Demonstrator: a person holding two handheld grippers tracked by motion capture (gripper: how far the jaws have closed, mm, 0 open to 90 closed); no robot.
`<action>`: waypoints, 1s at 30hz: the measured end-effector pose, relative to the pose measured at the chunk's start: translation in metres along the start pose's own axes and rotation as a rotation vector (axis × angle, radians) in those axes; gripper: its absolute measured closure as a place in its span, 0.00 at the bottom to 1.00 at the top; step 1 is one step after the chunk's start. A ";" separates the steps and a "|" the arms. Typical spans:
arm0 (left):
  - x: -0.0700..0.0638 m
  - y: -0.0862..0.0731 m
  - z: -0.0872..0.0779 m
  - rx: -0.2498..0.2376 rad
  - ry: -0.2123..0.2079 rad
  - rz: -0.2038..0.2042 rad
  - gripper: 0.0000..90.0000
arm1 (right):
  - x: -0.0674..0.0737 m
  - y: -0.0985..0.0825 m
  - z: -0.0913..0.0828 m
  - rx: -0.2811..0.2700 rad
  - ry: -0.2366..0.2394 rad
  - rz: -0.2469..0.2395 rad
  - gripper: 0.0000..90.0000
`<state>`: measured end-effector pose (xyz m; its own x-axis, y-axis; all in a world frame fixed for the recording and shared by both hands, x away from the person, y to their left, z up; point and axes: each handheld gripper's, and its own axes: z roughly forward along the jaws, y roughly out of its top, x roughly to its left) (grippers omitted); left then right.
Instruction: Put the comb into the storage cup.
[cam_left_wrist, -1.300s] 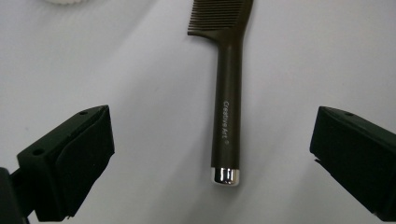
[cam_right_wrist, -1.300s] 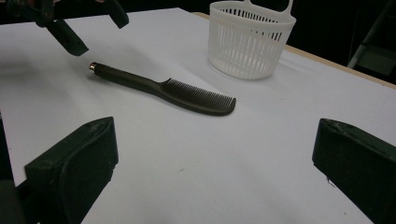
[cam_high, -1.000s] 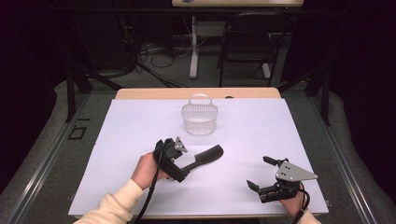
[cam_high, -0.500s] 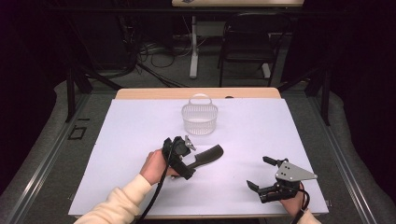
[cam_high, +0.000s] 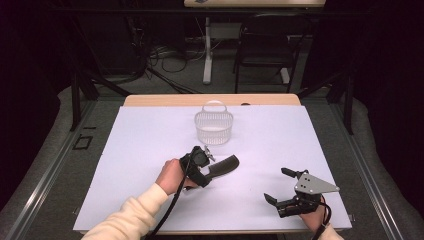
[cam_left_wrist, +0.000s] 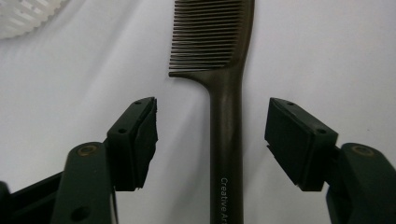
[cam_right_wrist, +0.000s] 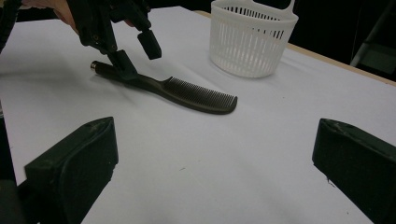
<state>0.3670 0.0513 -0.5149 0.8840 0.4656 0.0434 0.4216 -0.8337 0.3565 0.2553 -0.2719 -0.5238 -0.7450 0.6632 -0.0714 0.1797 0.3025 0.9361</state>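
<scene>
A dark brown comb (cam_high: 227, 163) lies flat on the white table, teeth end pointing toward the basket side. My left gripper (cam_high: 209, 163) hangs over its handle, open. In the left gripper view the handle (cam_left_wrist: 226, 140) runs up between the two pads with gaps on both sides, and the left gripper (cam_left_wrist: 212, 135) touches nothing. The right gripper view shows the comb (cam_right_wrist: 187, 95) with the left gripper (cam_right_wrist: 135, 51) low over its handle end. My right gripper (cam_high: 275, 184) rests open near the front right, holding nothing, its jaws wide apart (cam_right_wrist: 215, 163).
A white slotted plastic basket (cam_high: 214, 126) with a handle loop stands behind the comb, mid-table; it also appears in the gripper views (cam_left_wrist: 23, 16) (cam_right_wrist: 252, 37). The white table cover (cam_high: 310, 140) is bare to the right. Chairs and cables stand beyond the far edge.
My left gripper has slid to the right and come down over the comb's handle. The comb, the basket and the right gripper have stayed put.
</scene>
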 end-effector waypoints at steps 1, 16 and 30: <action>0.001 0.001 0.003 0.003 -0.009 -0.006 0.46 | 0.000 0.000 0.000 0.001 0.000 0.002 0.00; 0.006 0.007 0.015 0.080 -0.094 -0.016 0.74 | 0.000 0.000 0.000 0.003 0.001 0.003 0.00; 0.007 0.013 0.017 0.123 -0.091 -0.036 0.80 | 0.001 0.000 0.000 0.015 0.002 0.008 0.00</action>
<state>0.3820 0.0388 -0.5262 0.8801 0.4718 -0.0537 0.4701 -0.8497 0.2386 0.2551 -0.2712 -0.5243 -0.7446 0.6645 -0.0629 0.1952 0.3070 0.9315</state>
